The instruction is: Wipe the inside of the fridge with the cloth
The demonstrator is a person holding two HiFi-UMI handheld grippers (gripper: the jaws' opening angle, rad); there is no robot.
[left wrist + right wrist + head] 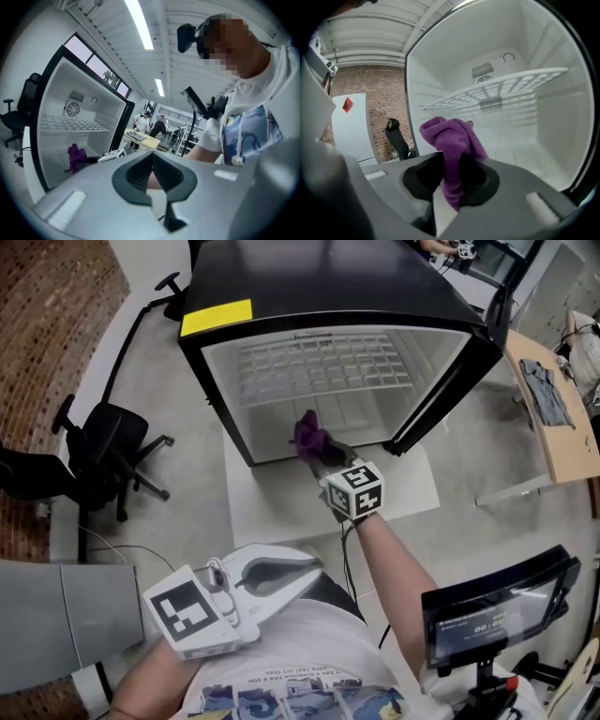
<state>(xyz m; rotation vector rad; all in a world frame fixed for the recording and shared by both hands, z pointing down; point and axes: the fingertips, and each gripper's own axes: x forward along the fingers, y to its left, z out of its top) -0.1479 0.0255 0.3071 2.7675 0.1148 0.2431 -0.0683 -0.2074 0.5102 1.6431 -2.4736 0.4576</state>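
A small black fridge point(216, 282) lies with its open white inside point(328, 381) facing me, a wire shelf point(323, 367) across it. My right gripper point(317, 448) is shut on a purple cloth point(312, 435) at the lower edge of the fridge opening. In the right gripper view the cloth point(454, 140) sticks up from between the jaws, with the wire shelf point(497, 91) beyond. My left gripper point(305, 568) is held back near my body, shut and empty. The left gripper view shows the fridge point(70, 126) and cloth point(76, 157) from the side.
The fridge door point(464, 381) stands open to the right. A white mat point(281, 498) lies below the fridge. Black office chairs point(112, 451) stand at the left, a wooden table point(553, 399) at the right, a monitor point(497, 610) at lower right. People stand far off point(157, 125).
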